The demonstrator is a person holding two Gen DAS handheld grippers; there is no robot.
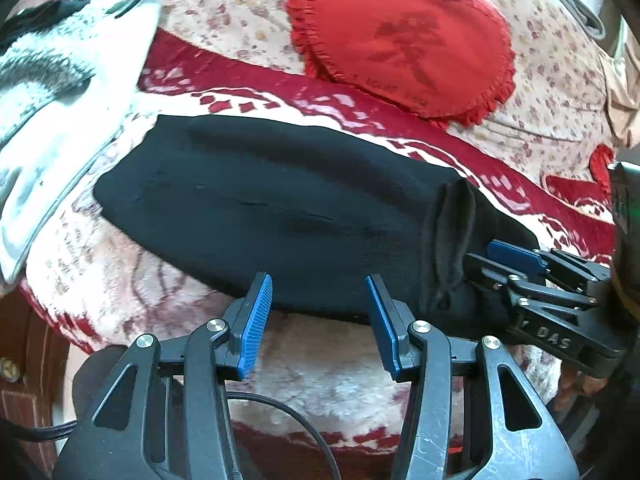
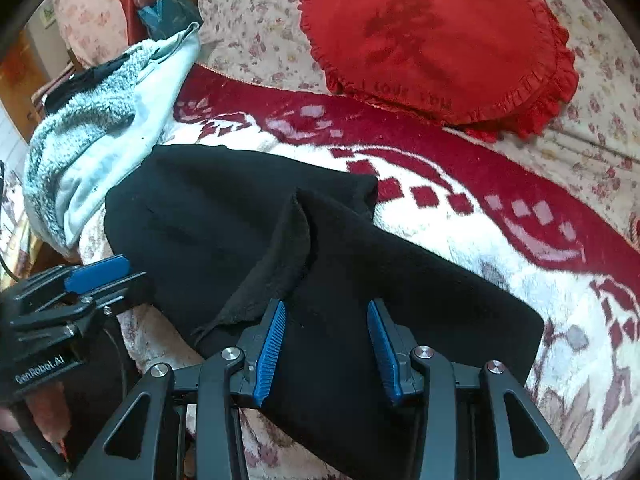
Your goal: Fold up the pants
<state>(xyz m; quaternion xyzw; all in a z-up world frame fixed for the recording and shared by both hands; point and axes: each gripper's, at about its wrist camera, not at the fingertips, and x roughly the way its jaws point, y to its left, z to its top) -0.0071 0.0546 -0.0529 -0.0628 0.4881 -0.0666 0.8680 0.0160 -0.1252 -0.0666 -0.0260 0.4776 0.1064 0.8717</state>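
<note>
Two close, low looks across the bed, side by side; shared: black pants, red cushion.

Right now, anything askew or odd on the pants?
Yes. The black pants lie flat on the red-and-white blanket, but a flap near the middle is turned back, showing fuzzy lining. Left gripper and right gripper are both open, holding nothing.
</note>
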